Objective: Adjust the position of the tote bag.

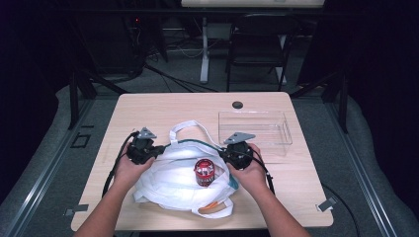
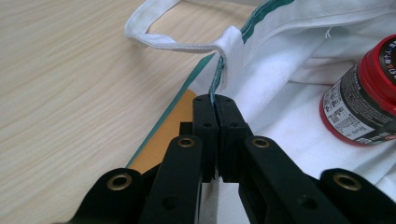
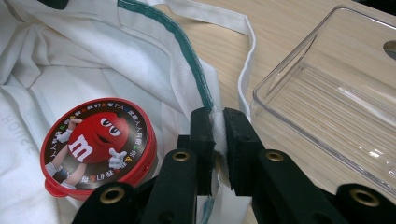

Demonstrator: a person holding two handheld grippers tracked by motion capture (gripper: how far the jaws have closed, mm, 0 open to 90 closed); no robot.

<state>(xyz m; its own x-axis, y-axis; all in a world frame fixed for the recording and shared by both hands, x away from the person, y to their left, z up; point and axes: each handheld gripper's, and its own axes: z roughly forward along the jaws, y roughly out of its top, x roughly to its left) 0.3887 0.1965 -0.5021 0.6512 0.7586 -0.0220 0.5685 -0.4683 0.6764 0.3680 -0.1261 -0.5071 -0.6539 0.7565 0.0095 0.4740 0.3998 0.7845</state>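
Note:
A white cloth bag (image 1: 170, 185) with a green-trimmed rim lies on the wooden table (image 1: 148, 111). My left gripper (image 1: 159, 150) is shut on the bag's rim at its left side, where the jaws pinch the green edge (image 2: 215, 91). My right gripper (image 1: 223, 154) is shut on the rim at the right side, with bunched white cloth (image 3: 218, 128) between its jaws. A red-lidded candy jar (image 1: 203, 172) stands inside the held-apart bag; its lid (image 3: 100, 140) bears a red cartoon figure, and its labelled side (image 2: 362, 105) lies just right of my left jaws.
A clear plastic tray (image 1: 255, 129) stands behind and right of my right gripper, close to its jaws (image 3: 327, 93). One white bag handle (image 1: 190, 127) loops toward the table's middle; another (image 1: 216, 210) lies by the front edge. A dark chair (image 1: 259, 42) stands beyond the table.

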